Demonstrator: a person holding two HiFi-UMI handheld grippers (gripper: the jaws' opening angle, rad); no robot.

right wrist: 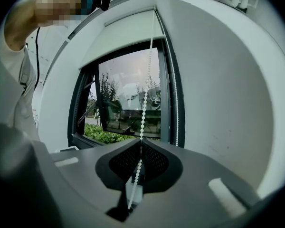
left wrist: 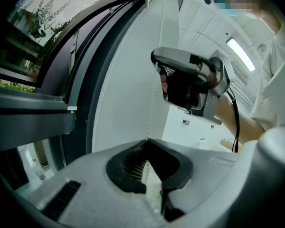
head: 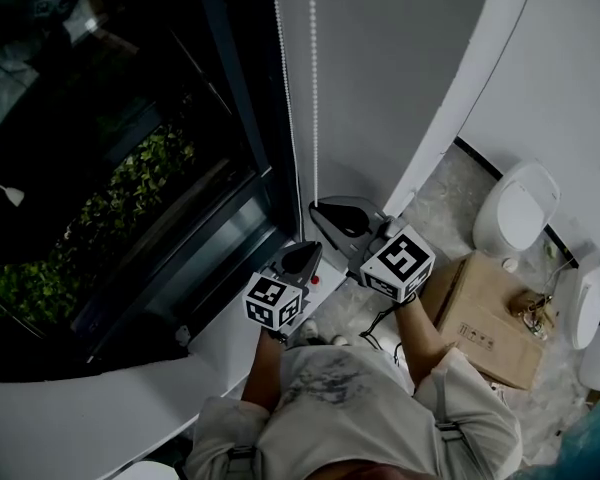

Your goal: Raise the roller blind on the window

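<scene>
Only the right gripper view shows the roller blind (right wrist: 123,34), high over the window (right wrist: 126,106). Left hand-held gripper (left wrist: 146,141) and right hand-held gripper (right wrist: 140,142) each clench the bead chain (right wrist: 144,106). Head view alone shows a cardboard box (head: 485,318), print unreadable.

dark-framed window (head: 130,168), bushes (head: 110,218) outside | plain white walls (head: 400,58) | speckled floor (head: 445,203) w/ cardboard box (head: 485,318), white toilet (head: 515,213) | strip light (left wrist: 241,53) on
</scene>
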